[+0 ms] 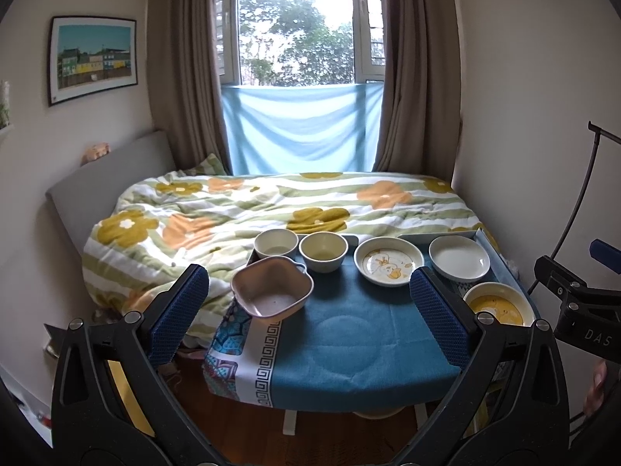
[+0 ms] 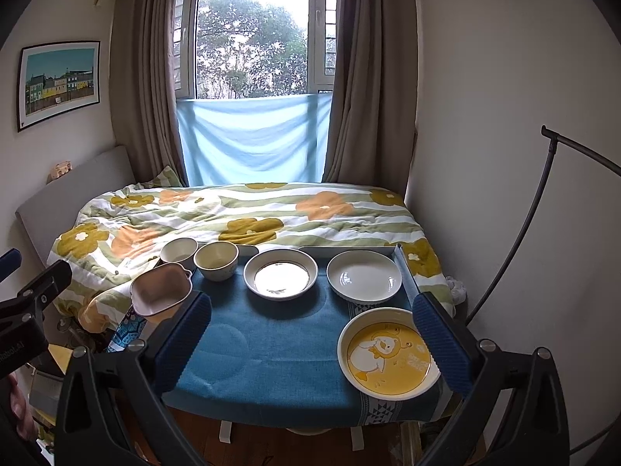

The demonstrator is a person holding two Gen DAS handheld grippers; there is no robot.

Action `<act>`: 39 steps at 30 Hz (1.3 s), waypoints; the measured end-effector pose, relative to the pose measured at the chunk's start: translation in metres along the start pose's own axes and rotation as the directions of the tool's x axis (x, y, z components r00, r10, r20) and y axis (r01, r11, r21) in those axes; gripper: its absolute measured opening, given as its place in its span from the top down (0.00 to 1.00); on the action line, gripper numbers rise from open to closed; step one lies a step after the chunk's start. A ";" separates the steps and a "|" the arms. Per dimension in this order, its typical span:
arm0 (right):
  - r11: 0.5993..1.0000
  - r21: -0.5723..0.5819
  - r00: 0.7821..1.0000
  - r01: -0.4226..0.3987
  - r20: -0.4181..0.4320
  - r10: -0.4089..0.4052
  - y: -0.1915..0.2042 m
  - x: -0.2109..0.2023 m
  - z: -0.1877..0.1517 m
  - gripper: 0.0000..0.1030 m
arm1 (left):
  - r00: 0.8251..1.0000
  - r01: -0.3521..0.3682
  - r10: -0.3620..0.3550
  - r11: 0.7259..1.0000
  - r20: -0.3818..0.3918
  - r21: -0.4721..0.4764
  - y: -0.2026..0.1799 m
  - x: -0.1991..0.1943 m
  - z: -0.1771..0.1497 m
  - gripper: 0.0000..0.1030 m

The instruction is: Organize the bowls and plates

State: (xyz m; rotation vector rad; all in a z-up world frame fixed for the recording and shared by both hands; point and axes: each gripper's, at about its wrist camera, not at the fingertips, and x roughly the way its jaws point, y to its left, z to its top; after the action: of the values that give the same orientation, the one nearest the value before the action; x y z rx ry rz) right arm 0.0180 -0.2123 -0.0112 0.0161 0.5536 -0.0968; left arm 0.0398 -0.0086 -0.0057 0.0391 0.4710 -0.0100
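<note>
**Six dishes spread out, nothing stacked yet**

Six pieces sit apart on the blue tablecloth (image 2: pixel 268 353) — bowls left, plates right, likely sorted for stacking. I hold left gripper (image 1: pixel 308 310) and right gripper (image 2: pixel 310 338) spread wide, empty. Pink square bowl (image 1: pixel 271 285) overhangs the left edge; yellow duck plate (image 2: pixel 388 353) nearest right.

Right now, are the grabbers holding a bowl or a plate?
No, nothing is held. The left gripper and the right gripper are both wide open above the table, touching no dish.
</note>
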 end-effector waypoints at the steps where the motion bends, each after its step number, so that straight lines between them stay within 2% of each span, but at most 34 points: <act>1: 1.000 0.000 1.000 0.000 0.000 0.000 0.000 0.000 0.000 0.00 | 1.000 0.001 -0.001 1.000 -0.001 0.000 0.000 0.000 0.000 0.01; 39: 1.000 0.002 1.000 0.003 -0.004 -0.003 -0.002 0.002 0.001 0.00 | 1.000 0.021 -0.021 1.000 -0.013 -0.007 0.002 0.009 0.005 0.01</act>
State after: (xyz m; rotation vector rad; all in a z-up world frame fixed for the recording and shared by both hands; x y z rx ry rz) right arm 0.0201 -0.2142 -0.0109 0.0178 0.5574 -0.1005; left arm 0.0502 -0.0064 -0.0057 0.0271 0.4846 -0.0289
